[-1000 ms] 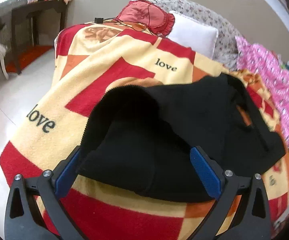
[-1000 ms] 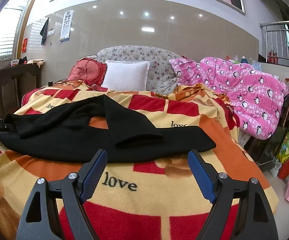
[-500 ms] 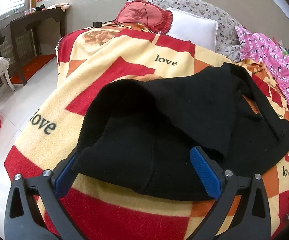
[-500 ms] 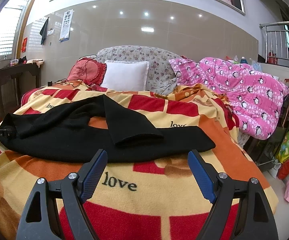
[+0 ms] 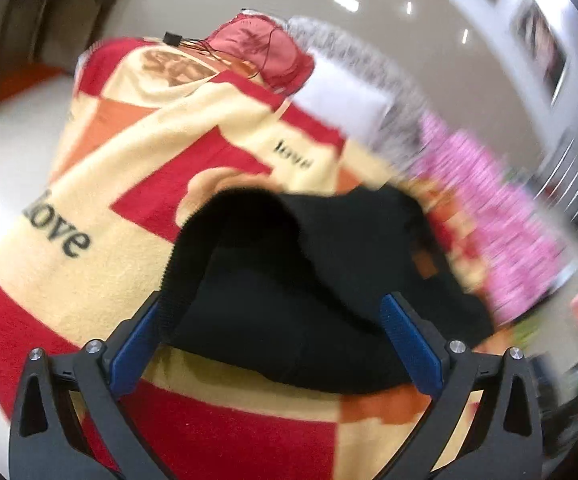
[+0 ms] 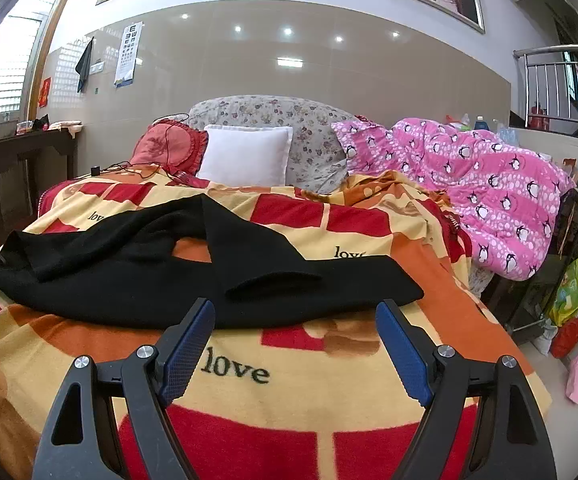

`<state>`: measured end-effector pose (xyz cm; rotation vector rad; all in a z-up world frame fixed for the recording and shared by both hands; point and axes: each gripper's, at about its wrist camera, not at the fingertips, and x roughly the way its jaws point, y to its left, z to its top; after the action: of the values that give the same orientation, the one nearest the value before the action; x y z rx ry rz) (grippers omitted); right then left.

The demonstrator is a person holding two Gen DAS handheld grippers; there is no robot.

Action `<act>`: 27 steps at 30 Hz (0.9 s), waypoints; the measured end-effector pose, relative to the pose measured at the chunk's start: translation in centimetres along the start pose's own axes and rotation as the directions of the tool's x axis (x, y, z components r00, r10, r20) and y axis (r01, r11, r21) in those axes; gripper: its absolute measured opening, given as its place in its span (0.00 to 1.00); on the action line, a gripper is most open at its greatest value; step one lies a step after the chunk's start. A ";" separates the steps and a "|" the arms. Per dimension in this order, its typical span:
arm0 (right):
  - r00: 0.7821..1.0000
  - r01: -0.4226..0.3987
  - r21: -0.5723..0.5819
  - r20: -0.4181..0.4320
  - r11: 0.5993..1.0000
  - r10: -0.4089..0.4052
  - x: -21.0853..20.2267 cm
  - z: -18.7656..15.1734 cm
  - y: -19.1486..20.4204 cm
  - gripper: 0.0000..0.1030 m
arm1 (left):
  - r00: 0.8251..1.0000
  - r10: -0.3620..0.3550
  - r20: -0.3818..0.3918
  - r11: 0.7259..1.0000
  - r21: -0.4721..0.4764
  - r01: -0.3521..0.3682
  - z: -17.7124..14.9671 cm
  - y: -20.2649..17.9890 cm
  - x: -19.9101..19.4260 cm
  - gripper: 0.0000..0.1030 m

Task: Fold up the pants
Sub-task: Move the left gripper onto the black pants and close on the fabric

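Note:
Black knitted pants [image 6: 137, 280] lie across a red, yellow and orange blanket [image 6: 289, 380] on a bed. One leg is folded over the other, its cuff [image 6: 273, 284] pointing toward my right gripper [image 6: 297, 344]. That gripper hovers open just short of the pants' near edge, nothing between its fingers. In the blurred left wrist view the waistband end of the pants [image 5: 289, 288] bulges up between the blue pads of my left gripper [image 5: 273, 340]. The left gripper stands open around the fabric, not pinching it.
A white pillow [image 6: 245, 156], a red cushion [image 6: 169, 146] with a cable, and a floral headboard [image 6: 269, 112] sit at the bed's far end. A pink penguin quilt [image 6: 489, 184] is heaped at right. A dark side table [image 6: 33, 156] stands left. Bags [image 6: 573, 292] lie on the floor right.
The left wrist view has swung and tilted, now motion-blurred, with the pants' waist end still between its open fingers. The right gripper and the pants have barely moved.

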<state>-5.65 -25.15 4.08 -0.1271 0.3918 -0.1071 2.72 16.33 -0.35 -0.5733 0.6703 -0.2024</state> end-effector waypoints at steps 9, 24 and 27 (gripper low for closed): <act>1.000 0.000 -0.004 -0.003 1.000 0.000 0.2 0.1 0.1 0.81 | 0.997 -0.074 0.018 0.997 0.040 0.073 0.6 -2.1 -0.4 0.56; 0.999 -0.038 0.102 -0.002 0.994 0.038 -0.1 0.4 -2.3 0.81 | 0.998 0.017 -0.065 0.998 -0.056 -0.020 -0.1 -0.8 0.7 0.37; 0.998 -0.066 0.245 -0.004 0.967 0.069 -0.4 1.6 -6.9 0.81 | 0.994 0.060 -0.090 0.997 -0.037 -0.063 -0.1 -0.8 0.9 0.10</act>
<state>-5.89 -31.77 6.72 0.1310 0.3917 -0.0881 3.33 15.33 -0.46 -0.5832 0.7787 -0.1582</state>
